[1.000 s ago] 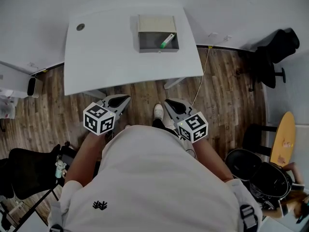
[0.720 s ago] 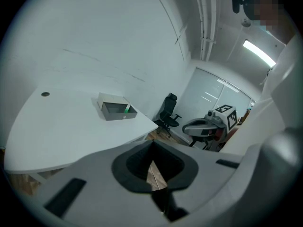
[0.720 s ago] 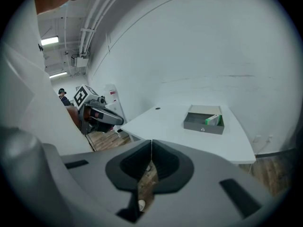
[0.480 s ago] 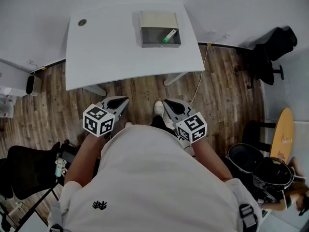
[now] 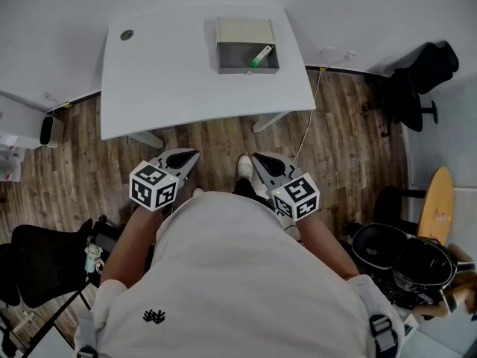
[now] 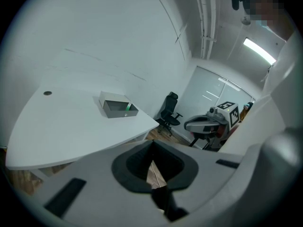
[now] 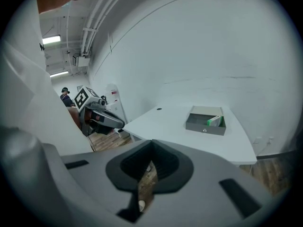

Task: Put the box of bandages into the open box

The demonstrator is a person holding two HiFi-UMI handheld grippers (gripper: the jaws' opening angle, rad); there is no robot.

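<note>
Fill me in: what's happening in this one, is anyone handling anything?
Nothing is being handled right now. A person stands back from the white table, holding the left claw and the right claw close to the body over the wooden floor, both shut and empty. The box of bandages already lies inside the open box at the table's far side, so the task looks done.

The open box (image 5: 247, 58) sat on the white tabletop (image 5: 164, 80), toward its far edge and a little right of its middle. It was a shallow grey box with a dark inside, its pale beige lid (image 5: 244, 30) folded back flat behind it. The box of bandages (image 5: 261, 55), small, white with a green end, lay tilted inside the open box, against its right-hand side.
</note>
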